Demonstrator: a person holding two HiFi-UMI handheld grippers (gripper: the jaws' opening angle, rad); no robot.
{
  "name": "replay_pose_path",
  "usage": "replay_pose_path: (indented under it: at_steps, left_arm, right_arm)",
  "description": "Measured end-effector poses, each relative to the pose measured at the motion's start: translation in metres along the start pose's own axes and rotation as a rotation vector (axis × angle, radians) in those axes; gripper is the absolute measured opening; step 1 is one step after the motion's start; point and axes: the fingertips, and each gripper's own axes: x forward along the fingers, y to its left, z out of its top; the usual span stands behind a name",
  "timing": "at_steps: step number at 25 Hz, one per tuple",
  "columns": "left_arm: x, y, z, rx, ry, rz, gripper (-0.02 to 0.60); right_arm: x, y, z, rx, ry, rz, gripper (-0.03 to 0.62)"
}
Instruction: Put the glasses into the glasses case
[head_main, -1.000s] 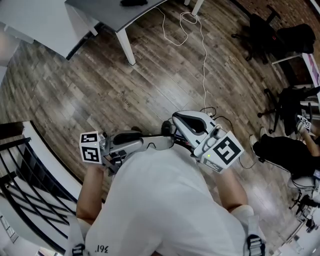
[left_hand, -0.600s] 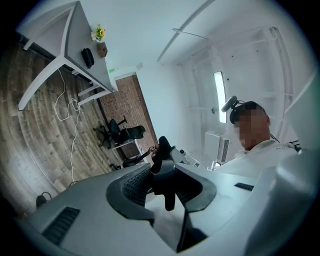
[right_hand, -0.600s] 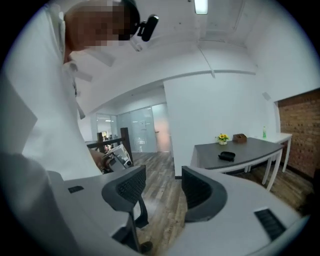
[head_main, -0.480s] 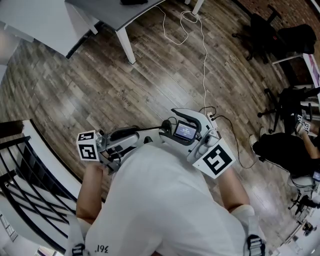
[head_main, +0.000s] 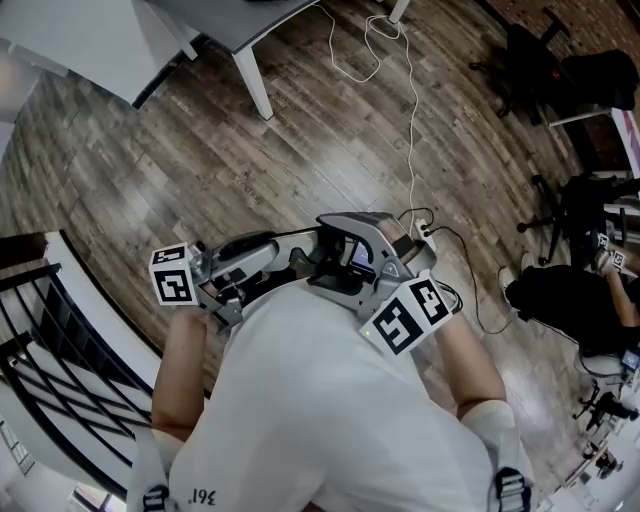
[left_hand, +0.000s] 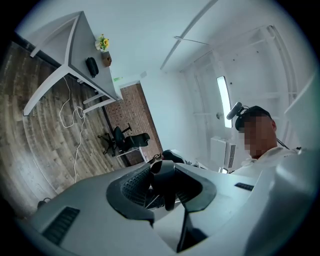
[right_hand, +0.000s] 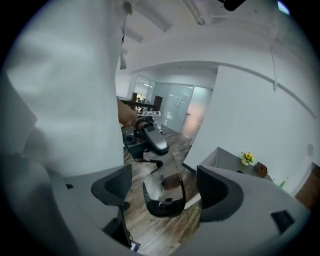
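The dark-framed glasses (right_hand: 161, 196) hang in mid-air in front of my white shirt. My left gripper (left_hand: 163, 193) is shut on one dark end of the glasses (left_hand: 164, 176); in the head view this left gripper (head_main: 298, 264) points right. My right gripper (right_hand: 165, 186) has its jaws opening wide; one lens sits between the pads (right_hand: 114, 186) without touching them. From above, my right gripper (head_main: 322, 252) points left, close to the left one. A black oval thing (left_hand: 91, 66), possibly the case, lies on the grey table (left_hand: 60, 45).
The grey table (head_main: 215, 25) on white legs stands across the wooden floor, with a white cable (head_main: 410, 120) trailing below it. A black railing (head_main: 50, 360) is close on the left. Office chairs (head_main: 540, 55) and a seated person (head_main: 570, 300) are at the right.
My right gripper has rolled and swung left and down toward the left gripper, so its marker cube now faces differently. The left gripper has shifted slightly, still holding the glasses.
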Motion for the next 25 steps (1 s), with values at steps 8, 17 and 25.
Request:
replay_pose_path:
  at_steps: [8, 17, 25]
  left_arm:
    - [0.017, -0.005, 0.002, -0.004, 0.033, -0.026, 0.135]
    - [0.026, 0.000, 0.001, -0.015, 0.017, -0.026, 0.135]
    - [0.042, 0.006, -0.005, -0.036, 0.013, -0.028, 0.135]
  right_arm:
    - [0.008, -0.007, -0.019, -0.042, 0.061, 0.056, 0.383]
    - [0.010, -0.006, -0.038, -0.033, 0.086, 0.115, 0.382]
    - [0.003, -0.012, -0.060, -0.063, 0.118, 0.142, 0.380]
